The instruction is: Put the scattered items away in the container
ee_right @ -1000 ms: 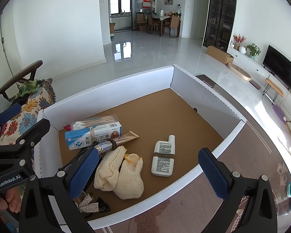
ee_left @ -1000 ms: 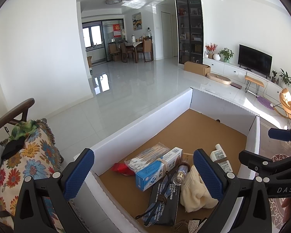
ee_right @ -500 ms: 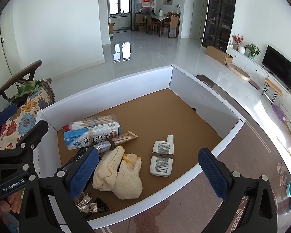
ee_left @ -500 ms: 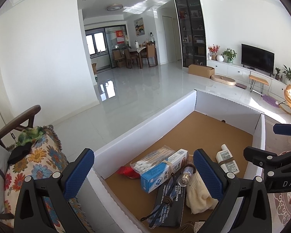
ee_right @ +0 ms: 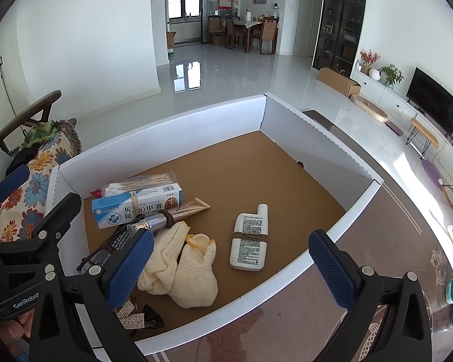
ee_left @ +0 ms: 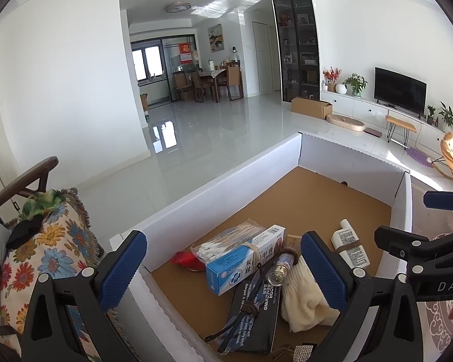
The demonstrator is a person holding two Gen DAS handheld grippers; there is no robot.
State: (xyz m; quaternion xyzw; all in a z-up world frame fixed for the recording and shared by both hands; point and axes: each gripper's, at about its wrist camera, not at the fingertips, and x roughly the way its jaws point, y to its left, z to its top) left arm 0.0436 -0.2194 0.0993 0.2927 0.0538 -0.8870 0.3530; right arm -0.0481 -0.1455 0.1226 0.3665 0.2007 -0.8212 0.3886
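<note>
left gripper [ee_left: 223, 268] raised, tilted up | box [ee_left: 226, 181] lower (items unmoved)

White-walled cardboard box [ee_right: 172, 132], open-topped, brown floor. Near-left inside: cotton swabs [ee_right: 139, 183], blue carton [ee_right: 136, 208], cream socks [ee_right: 184, 268]. White bottle [ee_right: 250, 238] flat, right of them.

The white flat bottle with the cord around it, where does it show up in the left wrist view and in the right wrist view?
Left wrist view: the white bottle lies right of center, low, just beyond the right blue finger pad, near the box's right wall.
Right wrist view: the white bottle lies at center, lower half, on the brown box floor, cap pointing away.
Shared landmark: the cream knitted socks lie to its left in both.
</note>
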